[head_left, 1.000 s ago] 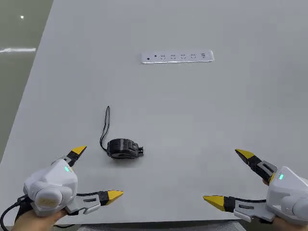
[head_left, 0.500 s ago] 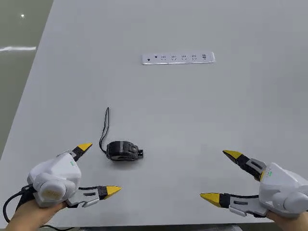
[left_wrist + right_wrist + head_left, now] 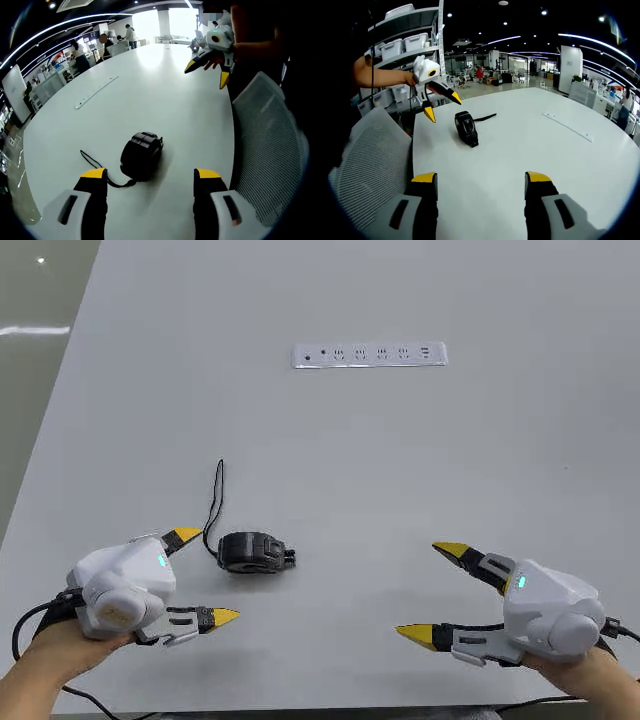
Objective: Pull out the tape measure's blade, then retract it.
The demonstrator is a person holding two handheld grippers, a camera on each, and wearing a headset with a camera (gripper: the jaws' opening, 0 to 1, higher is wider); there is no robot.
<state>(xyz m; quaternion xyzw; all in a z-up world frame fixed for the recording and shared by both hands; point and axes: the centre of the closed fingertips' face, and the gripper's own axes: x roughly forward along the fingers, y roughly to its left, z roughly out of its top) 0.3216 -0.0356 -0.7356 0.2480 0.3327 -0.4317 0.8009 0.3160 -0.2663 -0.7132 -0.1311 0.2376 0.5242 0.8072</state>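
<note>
A black tape measure (image 3: 253, 551) with a thin black wrist cord (image 3: 214, 502) lies on the white table (image 3: 330, 450); the blade is inside the case. My left gripper (image 3: 204, 577) is open just left of it, jaws wide, the case (image 3: 141, 155) a short way ahead between them. My right gripper (image 3: 433, 590) is open at the lower right, well away from the tape measure (image 3: 466, 128). Each gripper appears in the other's view: the right gripper (image 3: 206, 58) and the left gripper (image 3: 441, 105). Neither holds anything.
A white power strip (image 3: 369, 354) lies flat farther back on the table. The table's near edge (image 3: 330, 708) runs just below both hands. A mesh chair back (image 3: 270, 150) stands by the table. Shelves with bins (image 3: 405, 40) are behind the person.
Both grippers have moved inward toward the tape measure; the left one's upper jaw tip now sits beside the cord. The tape measure has not moved.
</note>
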